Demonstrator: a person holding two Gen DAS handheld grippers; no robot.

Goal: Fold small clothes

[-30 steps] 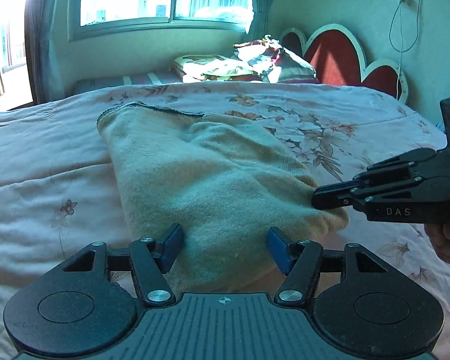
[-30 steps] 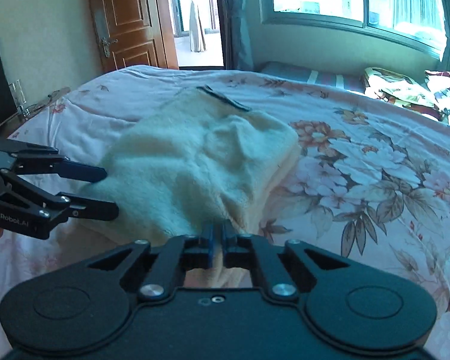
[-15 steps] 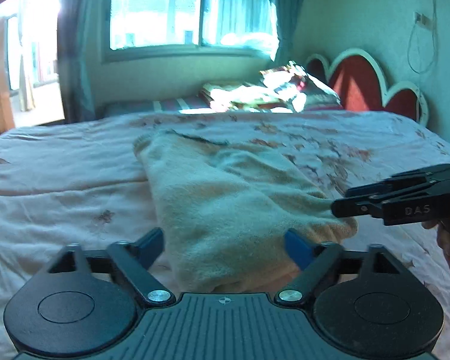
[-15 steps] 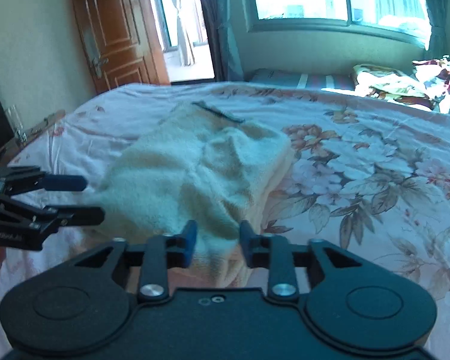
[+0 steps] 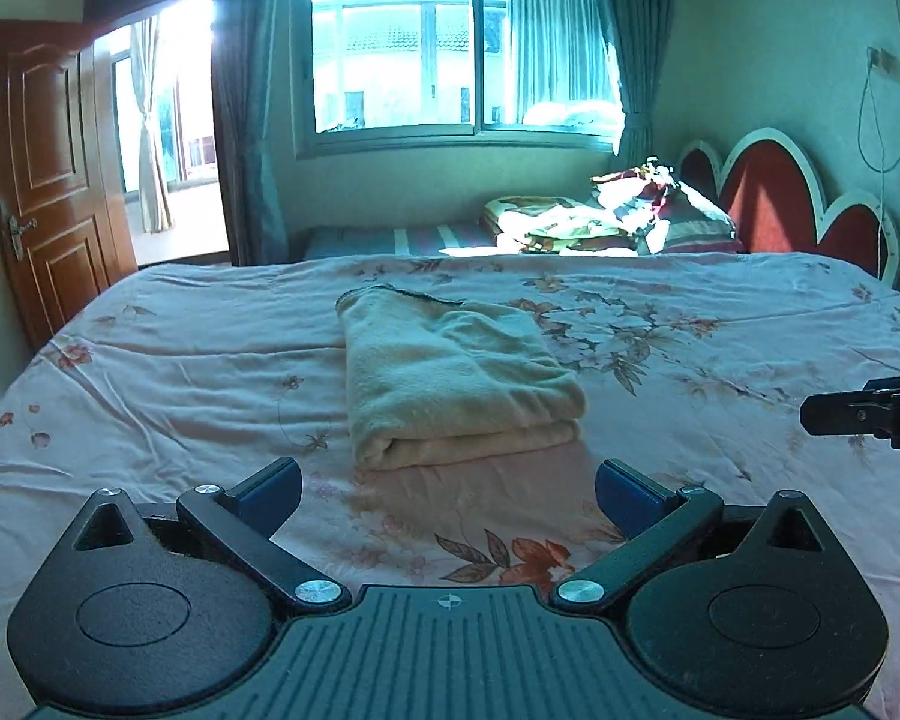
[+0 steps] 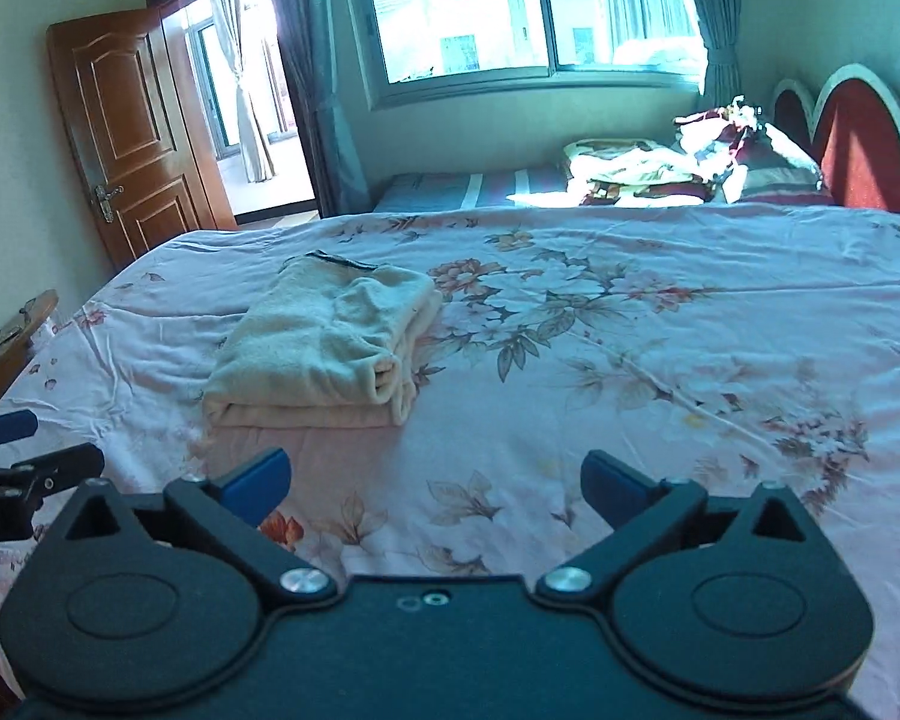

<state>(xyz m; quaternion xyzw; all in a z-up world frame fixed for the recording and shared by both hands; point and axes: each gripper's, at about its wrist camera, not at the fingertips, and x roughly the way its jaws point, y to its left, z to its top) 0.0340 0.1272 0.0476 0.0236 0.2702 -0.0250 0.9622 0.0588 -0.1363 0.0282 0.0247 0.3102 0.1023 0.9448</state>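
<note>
A cream fleece garment [image 5: 450, 378] lies folded in a neat stack on the floral bedsheet [image 5: 180, 372]; it also shows in the right wrist view [image 6: 324, 342], left of centre. My left gripper [image 5: 448, 489] is open and empty, held back from the garment's near edge. My right gripper [image 6: 435, 480] is open and empty, back from the garment and to its right. The right gripper's tip shows at the right edge of the left wrist view [image 5: 870, 411]. The left gripper's fingers [image 6: 6, 426] show at the left edge of the right wrist view.
A pile of bedding and pillows [image 5: 612, 222] lies at the far side by the red headboard [image 5: 774, 204]. A wooden door [image 5: 48, 180] stands open at the left. A small wooden side table [image 6: 12, 336] stands beside the bed's left edge.
Both grippers have opened wide and pulled back and up from the garment. The right gripper let go of the garment's near edge, which now lies folded on the bed.
</note>
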